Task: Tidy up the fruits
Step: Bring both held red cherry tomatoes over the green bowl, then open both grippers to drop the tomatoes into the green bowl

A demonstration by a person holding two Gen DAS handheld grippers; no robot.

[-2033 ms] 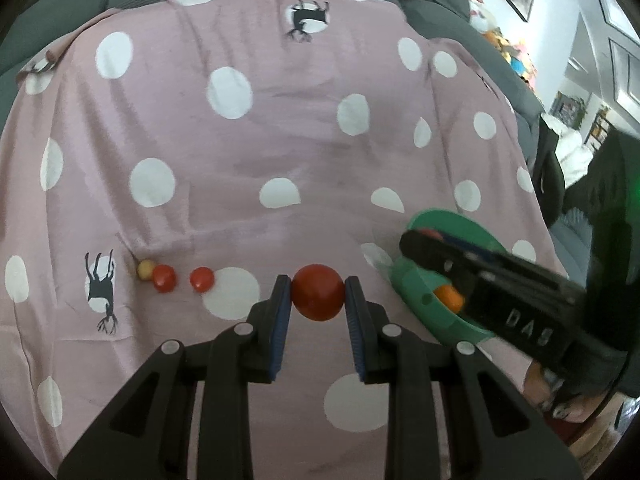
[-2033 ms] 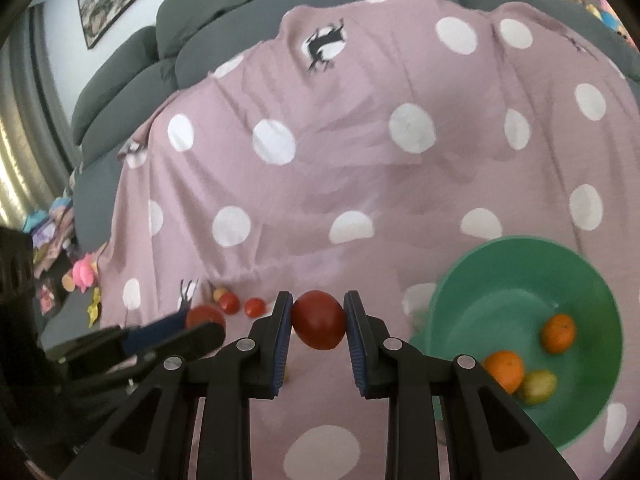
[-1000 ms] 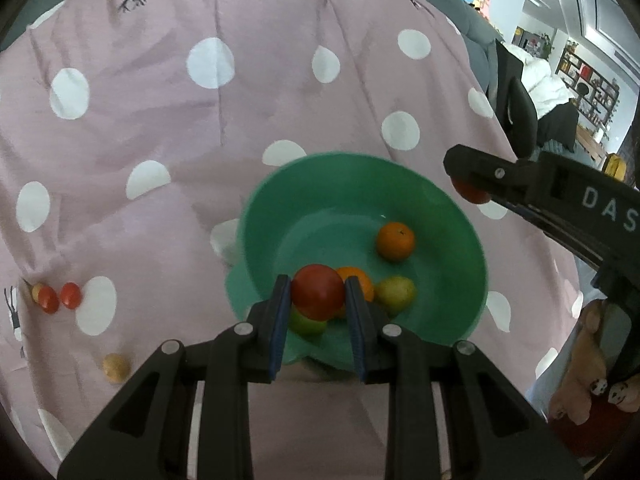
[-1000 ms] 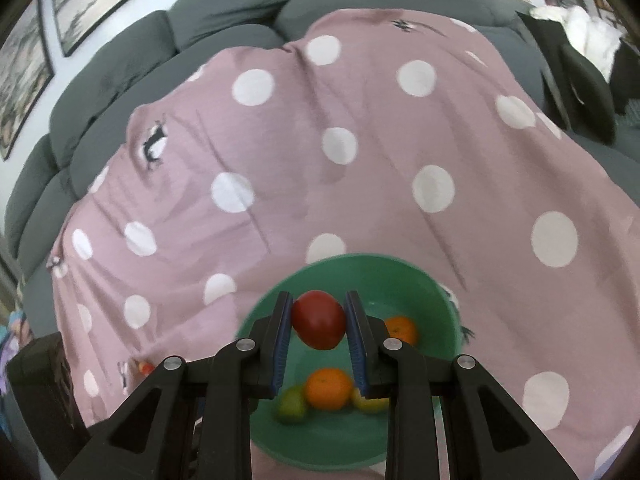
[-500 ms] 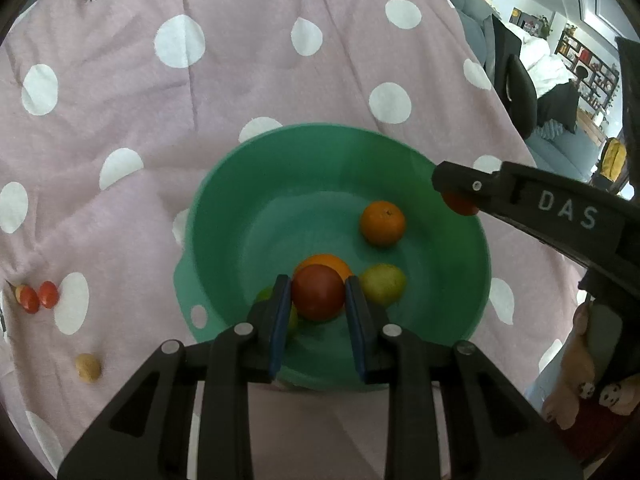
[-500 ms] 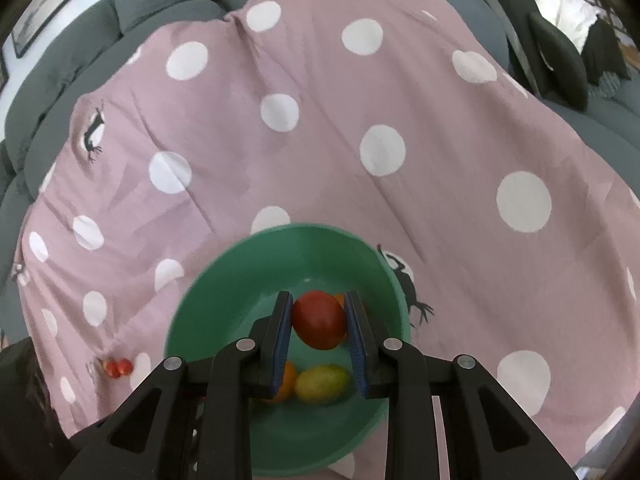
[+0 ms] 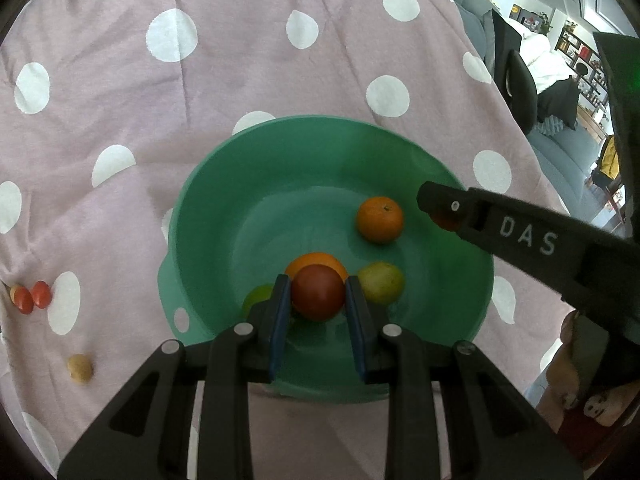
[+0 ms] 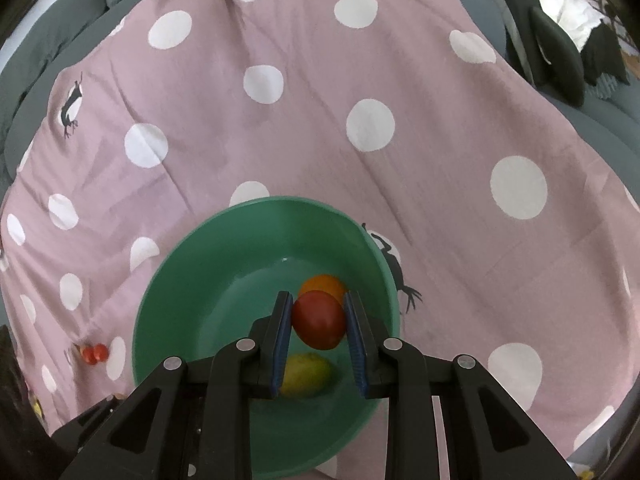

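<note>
A green bowl (image 7: 208,216) sits on a pink polka-dot cloth (image 7: 200,92). It holds two oranges (image 7: 379,219), a yellow-green fruit (image 7: 382,282) and a green fruit (image 7: 256,300). My left gripper (image 7: 318,300) is shut on a red tomato (image 7: 318,296) and holds it over the bowl. My right gripper (image 8: 318,322) is shut on another red tomato (image 8: 320,320), also over the bowl (image 8: 180,300). The right gripper reaches in from the right in the left wrist view (image 7: 520,236).
Two small red tomatoes (image 7: 30,298) and a small tan fruit (image 7: 80,367) lie on the cloth left of the bowl. Grey sofa cushions (image 8: 60,20) edge the cloth at the back. A chair and shelves stand at the far right (image 7: 520,80).
Both grippers have carried their tomatoes from the open cloth to above the bowl and come lower over it. The jaws stay shut on the tomatoes.
</note>
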